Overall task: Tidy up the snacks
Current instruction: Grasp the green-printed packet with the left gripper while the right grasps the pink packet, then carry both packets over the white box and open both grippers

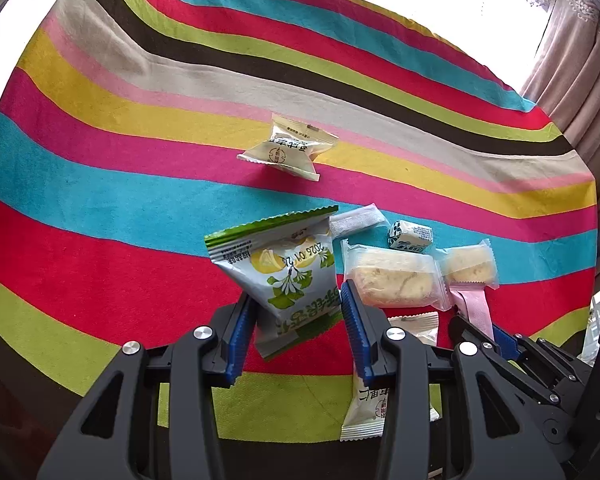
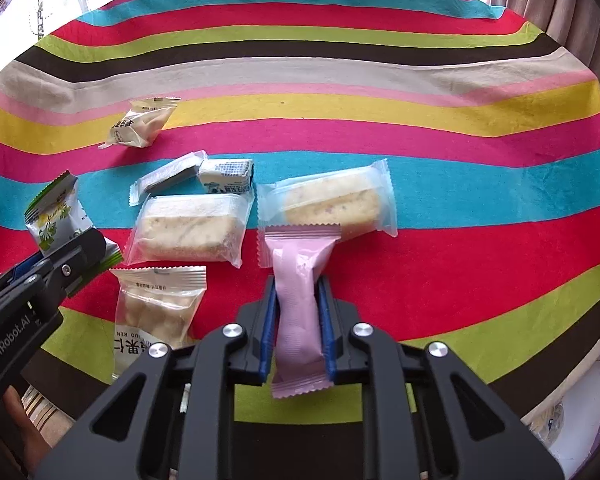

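My left gripper is shut on a green-and-white snack packet, held above the striped cloth; it also shows in the right wrist view. My right gripper is shut on a pink packet, seen too in the left wrist view. On the cloth lie two clear-wrapped cakes, a blue-white candy, a thin white sachet, a cream packet farther back and a clear nut packet close by.
The table is covered by a striped cloth. Curtains hang at the far right, with a bright window behind. The person's hand holds the left gripper at lower left.
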`<state>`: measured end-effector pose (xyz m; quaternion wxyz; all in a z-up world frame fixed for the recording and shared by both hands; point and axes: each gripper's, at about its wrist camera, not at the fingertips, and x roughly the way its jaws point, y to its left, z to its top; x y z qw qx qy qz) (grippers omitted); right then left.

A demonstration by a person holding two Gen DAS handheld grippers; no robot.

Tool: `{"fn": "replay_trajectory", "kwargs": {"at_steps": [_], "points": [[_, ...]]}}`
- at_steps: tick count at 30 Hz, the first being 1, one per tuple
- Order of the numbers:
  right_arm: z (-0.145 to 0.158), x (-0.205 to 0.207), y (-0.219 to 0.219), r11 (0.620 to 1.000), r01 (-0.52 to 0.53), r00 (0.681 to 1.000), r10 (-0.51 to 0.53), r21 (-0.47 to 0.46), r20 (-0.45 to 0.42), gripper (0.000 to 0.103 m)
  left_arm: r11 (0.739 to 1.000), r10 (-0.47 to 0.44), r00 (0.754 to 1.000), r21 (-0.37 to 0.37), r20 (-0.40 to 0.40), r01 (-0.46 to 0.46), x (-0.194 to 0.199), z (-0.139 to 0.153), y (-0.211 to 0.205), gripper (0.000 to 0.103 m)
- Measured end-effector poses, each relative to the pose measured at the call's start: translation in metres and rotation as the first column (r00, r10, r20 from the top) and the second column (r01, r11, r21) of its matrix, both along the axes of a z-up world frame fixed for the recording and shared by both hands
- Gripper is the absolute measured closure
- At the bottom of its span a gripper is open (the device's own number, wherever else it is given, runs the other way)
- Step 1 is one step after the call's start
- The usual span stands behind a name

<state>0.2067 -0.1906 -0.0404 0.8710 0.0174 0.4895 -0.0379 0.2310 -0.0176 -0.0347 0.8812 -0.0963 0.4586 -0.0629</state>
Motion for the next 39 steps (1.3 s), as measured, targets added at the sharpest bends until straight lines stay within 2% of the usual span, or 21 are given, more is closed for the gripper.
{"fn": "replay_trajectory", "kwargs": {"at_steps": [22, 39], "points": [[0.028, -0.040, -0.028, 0.999, 0.045, 0.997, -0.043, -0.016, 0.067, 0.084, 0.999, -0.012, 0.998, 0.031, 0.066, 0.010, -0.042, 0.034, -0.019, 0.062], [0.045, -0.088, -0.080, 0.991, 0.131, 0.986, -0.130, 0.000, 0.108, 0.084, 0.989, -0.142, 0.988, 0.053, 0.064, 0.138, -0.080, 0.048, -0.078, 0.062]]}}
